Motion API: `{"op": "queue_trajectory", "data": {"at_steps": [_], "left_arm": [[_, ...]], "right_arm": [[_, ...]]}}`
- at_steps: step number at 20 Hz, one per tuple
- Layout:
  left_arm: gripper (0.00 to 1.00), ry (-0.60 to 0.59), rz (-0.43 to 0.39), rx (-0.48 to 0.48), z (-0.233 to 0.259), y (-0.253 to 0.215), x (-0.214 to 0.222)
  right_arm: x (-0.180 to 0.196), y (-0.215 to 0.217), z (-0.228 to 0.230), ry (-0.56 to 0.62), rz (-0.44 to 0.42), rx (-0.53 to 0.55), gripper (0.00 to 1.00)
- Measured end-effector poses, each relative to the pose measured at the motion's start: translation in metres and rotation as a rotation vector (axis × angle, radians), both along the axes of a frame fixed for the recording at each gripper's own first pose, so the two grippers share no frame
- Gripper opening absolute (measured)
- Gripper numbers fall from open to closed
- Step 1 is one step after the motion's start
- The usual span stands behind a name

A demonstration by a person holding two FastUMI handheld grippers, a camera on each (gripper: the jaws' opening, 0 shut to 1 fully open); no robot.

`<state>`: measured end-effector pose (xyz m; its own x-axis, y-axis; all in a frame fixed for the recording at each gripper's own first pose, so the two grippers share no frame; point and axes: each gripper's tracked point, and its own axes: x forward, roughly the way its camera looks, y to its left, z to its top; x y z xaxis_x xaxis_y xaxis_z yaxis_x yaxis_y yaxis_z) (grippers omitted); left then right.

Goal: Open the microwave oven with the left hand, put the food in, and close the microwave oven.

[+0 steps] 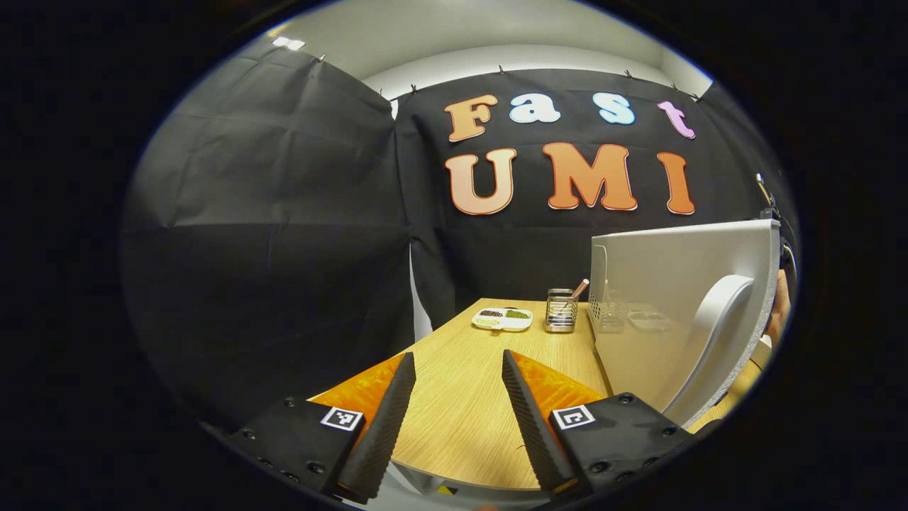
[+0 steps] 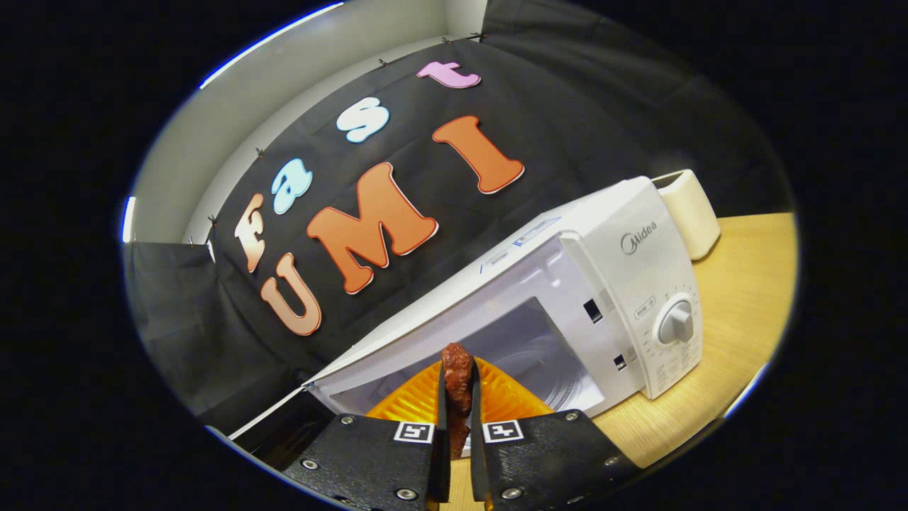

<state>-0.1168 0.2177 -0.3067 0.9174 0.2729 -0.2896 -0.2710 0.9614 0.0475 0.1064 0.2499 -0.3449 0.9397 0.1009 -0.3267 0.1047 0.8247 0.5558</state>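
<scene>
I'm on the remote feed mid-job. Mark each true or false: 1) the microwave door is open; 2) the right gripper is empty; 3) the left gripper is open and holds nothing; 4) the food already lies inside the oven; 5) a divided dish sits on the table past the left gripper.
1) True: the microwave stands with its door swung open.
2) False: the right gripper is shut on the food.
3) True: the left gripper is open over the table.
4) False: the food is held in front of the cavity.
5) True: the divided dish sits beside a wire holder.
</scene>
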Motion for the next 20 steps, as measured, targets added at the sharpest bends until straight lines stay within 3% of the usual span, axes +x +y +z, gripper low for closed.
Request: {"op": "queue_trajectory", "data": {"at_steps": [3, 4, 14, 20], "left_arm": [[0.82, 0.002, 0.009, -0.008, -0.003, 0.003, 0.002], [0.79, 0.007, 0.012, -0.013, -0.005, 0.005, 0.002], [0.82, 0.016, 0.045, 0.008, 0.001, 0.02, -0.005], [0.82, 0.019, 0.036, 0.018, 0.003, 0.015, -0.005]], "right_arm": [[0.017, 0.007, -0.008, -0.05, -0.061, 0.04, 0.11], [0.022, 0.01, -0.015, -0.054, -0.069, 0.04, 0.11], [0.065, 0.031, -0.084, 0.042, -0.16, 0.123, 0.11], [0.073, 0.034, -0.102, 0.048, -0.18, 0.029, 0.11]]}}
